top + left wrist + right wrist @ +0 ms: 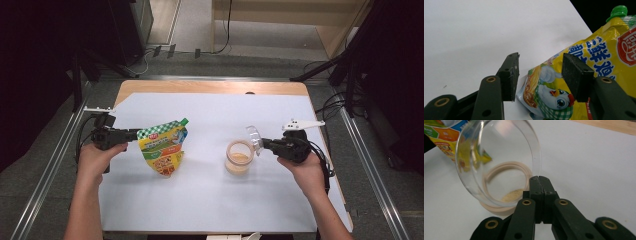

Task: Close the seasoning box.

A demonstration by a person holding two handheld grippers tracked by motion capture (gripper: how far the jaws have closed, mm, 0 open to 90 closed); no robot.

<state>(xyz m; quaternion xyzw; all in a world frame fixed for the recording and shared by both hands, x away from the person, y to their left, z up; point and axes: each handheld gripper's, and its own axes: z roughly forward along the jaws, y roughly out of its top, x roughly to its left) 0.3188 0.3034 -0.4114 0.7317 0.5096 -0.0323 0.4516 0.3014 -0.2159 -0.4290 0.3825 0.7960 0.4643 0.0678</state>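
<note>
Two grippers work over the white sheet [210, 200]. At left, the left gripper [134, 134] holds its jaws about half open across the upper edge of the yellow pouch [164, 149], green cap [184, 121] up. At right, the right gripper [261, 144], jaws fully closed, pinches the clear lid [254, 139] tilted just above the jar [238, 156].

A white-covered wooden table [210, 85] stands on grey carpet [45, 165], with pale wooden furniture [280, 15] behind.
</note>
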